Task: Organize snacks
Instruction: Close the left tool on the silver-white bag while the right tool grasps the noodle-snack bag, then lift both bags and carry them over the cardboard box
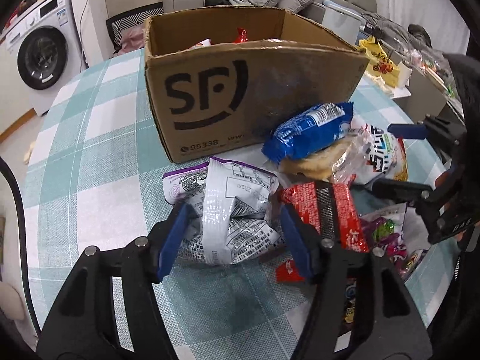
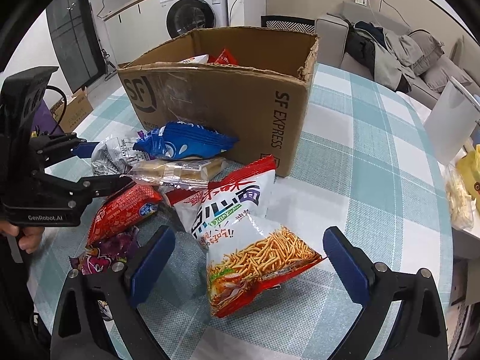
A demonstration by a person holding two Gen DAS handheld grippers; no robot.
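A brown SF cardboard box (image 1: 240,90) stands open on the checked tablecloth, with a few snack packs inside; it also shows in the right wrist view (image 2: 228,105). In front lies a pile of snacks. My left gripper (image 1: 231,228) is shut on a silver and purple snack bag (image 1: 228,210), pads pressing its crumpled sides. Beside it lie a red pack (image 1: 327,213), a blue pack (image 1: 309,132) and a clear biscuit pack (image 1: 315,162). My right gripper (image 2: 249,258) is open, its fingers on either side of a white and red noodle snack bag (image 2: 249,240).
A purple candy pack (image 2: 108,249) lies at the pile's left. A yellow bag (image 1: 381,63) and a white container (image 2: 450,120) stand at the table's edge. A washing machine (image 2: 192,6) and a sofa with clothes (image 2: 390,48) are behind the table.
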